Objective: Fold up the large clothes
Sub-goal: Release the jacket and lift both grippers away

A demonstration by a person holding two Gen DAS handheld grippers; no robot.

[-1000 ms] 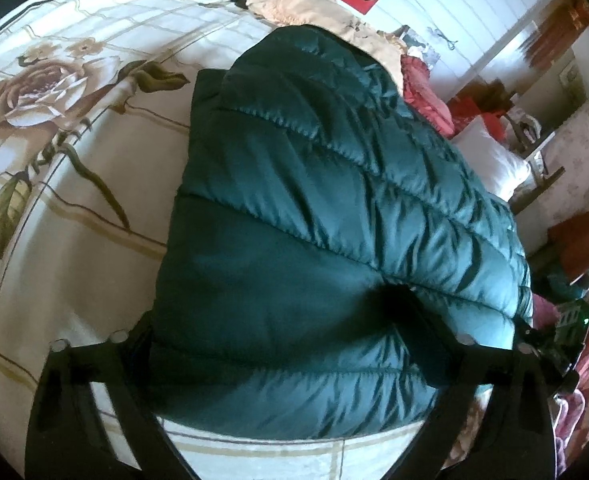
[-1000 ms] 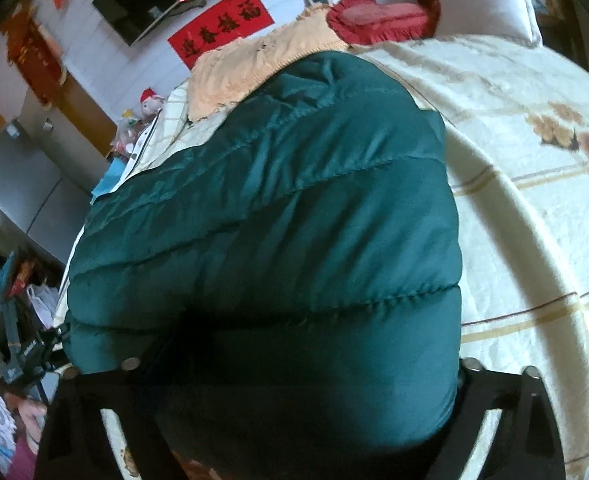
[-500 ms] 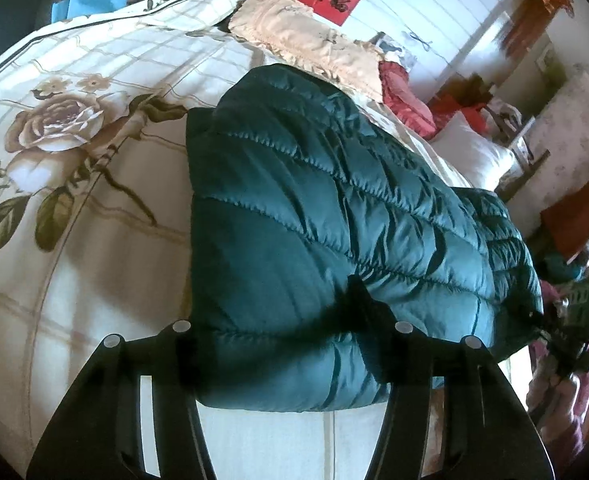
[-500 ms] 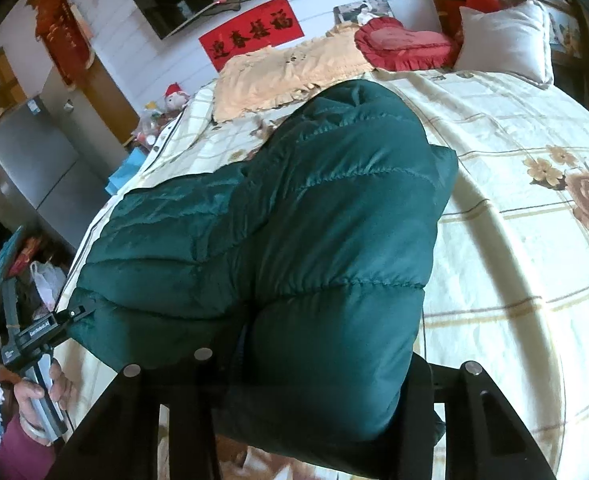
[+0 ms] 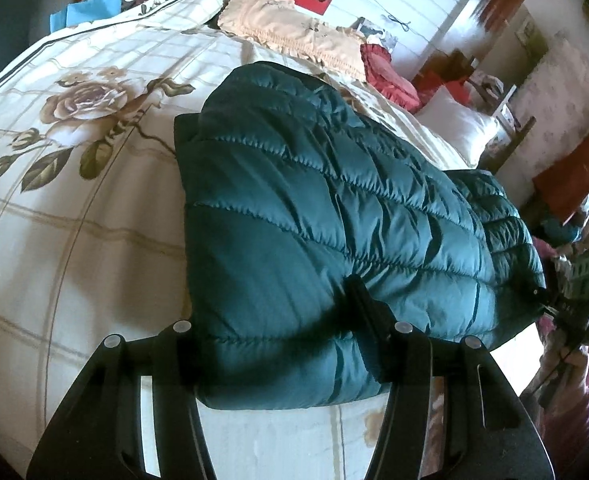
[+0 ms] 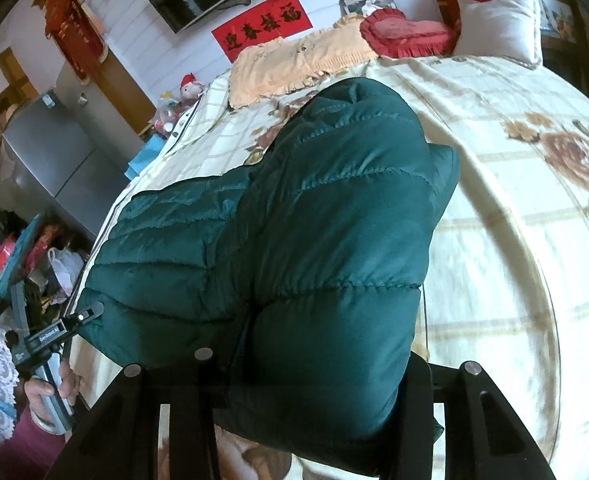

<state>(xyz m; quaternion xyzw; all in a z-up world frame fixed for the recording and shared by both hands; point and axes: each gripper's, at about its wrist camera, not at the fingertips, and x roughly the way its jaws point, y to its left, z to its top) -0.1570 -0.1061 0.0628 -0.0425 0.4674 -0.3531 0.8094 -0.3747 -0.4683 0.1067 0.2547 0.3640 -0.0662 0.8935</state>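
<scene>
Left wrist view: the left hand-held gripper pinches the near edge of the green jacket, which lies folded on the floral bed, stretching toward 2 o'clock. Its jaws have just closed on the padding. In the right wrist view, the right hand-held gripper likewise clamps the jacket's near end, jaws just closed.

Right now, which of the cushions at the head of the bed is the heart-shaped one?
The red cushion with the frilled edge. It lies between the flat peach pillow and the plain white pillow, which are both rectangular.
</scene>
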